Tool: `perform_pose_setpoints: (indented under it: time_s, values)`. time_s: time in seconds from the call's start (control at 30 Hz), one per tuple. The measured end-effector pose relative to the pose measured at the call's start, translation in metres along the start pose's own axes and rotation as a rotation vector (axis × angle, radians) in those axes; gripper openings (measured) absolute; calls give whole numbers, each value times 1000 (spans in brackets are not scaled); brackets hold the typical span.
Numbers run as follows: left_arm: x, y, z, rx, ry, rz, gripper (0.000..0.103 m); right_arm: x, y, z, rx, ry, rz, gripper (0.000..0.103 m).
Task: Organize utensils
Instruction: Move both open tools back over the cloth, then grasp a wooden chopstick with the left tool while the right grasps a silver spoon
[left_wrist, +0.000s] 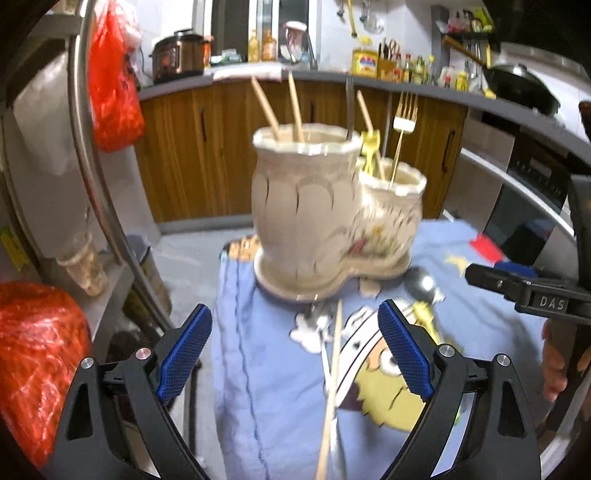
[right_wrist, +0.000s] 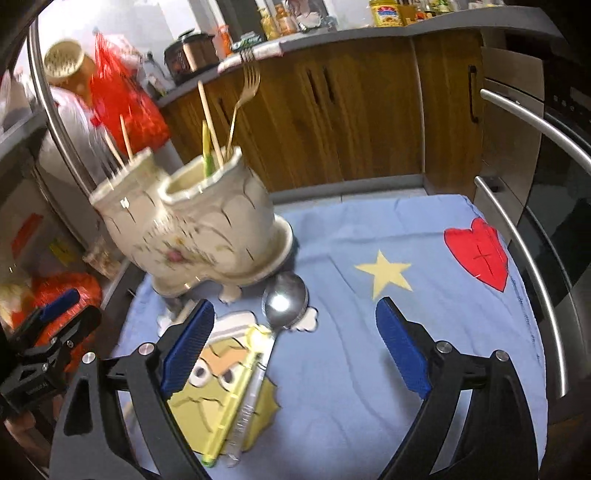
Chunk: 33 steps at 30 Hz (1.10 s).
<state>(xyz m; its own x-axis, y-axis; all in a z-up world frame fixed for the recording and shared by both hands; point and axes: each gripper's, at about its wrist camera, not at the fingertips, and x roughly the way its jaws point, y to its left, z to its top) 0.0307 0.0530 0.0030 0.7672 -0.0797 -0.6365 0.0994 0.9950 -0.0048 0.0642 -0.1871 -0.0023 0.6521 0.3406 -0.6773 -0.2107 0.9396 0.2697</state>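
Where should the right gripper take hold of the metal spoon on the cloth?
Grip the spoon by its handle, just below the bowl, coming from above with fingers astride it. The bowl is wide and rounded; the handle is slim, though a yellow utensil lies close alongside.

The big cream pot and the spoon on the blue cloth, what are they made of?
The cream pot looks like glazed ceramic: shiny, with scalloped ridges and painted flowers. The spoon looks like polished metal, probably steel: its bowl gleams like a mirror. The blue cloth looks like soft fabric: it wrinkles and has stitched edges.
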Motion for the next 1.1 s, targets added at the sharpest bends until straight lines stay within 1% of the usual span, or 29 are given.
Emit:
perform_pose_setpoints:
  time_s: [0.03,0.1,0.13,0.2,0.23,0.3,0.4,0.47,0.53,0.57,0.63,0.67,0.73,0.8,0.87,1.0,1.1]
  values:
    - [3,-1,-3,10,14,-3,91,4,0,-2,-8,15,-2,86]
    - [8,-4,-8,38,43,-8,91,9,0,-5,-17,41,-2,80]
    - [11,-6,-11,55,62,-11,91,11,0,-7,-19,55,-1,79]
    - [16,-9,-14,73,90,-23,91,15,0,-9,-20,78,4,70]
    - [18,-10,-16,77,99,-28,91,17,0,-10,-21,90,6,68]
    - [20,-14,-18,93,116,-43,90,21,1,-12,-26,120,17,57]
    - [22,-20,-22,131,140,-58,88,24,2,-15,-40,155,33,48]
    - [24,-23,-25,147,163,-78,81,24,6,-17,-52,169,45,43]
    - [26,-24,-27,153,186,-91,66,24,13,-19,-72,171,50,40]
    - [29,-25,-27,153,195,-90,62,23,15,-20,-79,170,52,38]
    - [33,-26,-27,153,203,-96,45,22,17,-20,-91,170,56,36]
    - [34,-27,-27,156,204,-101,42,22,19,-21,-98,171,57,35]
    - [35,-32,-27,179,194,-108,31,23,20,-21,-103,176,59,34]
    - [38,-37,-27,203,188,-112,27,24,20,-20,-105,179,55,34]
    - [42,-39,-27,209,189,-100,26,25,20,-20,-106,181,51,34]
    - [48,-42,-26,214,200,-102,19,24,18,-20,-106,187,53,33]
    - [53,-45,-25,219,208,-95,18,25,17,-21,-109,192,53,32]
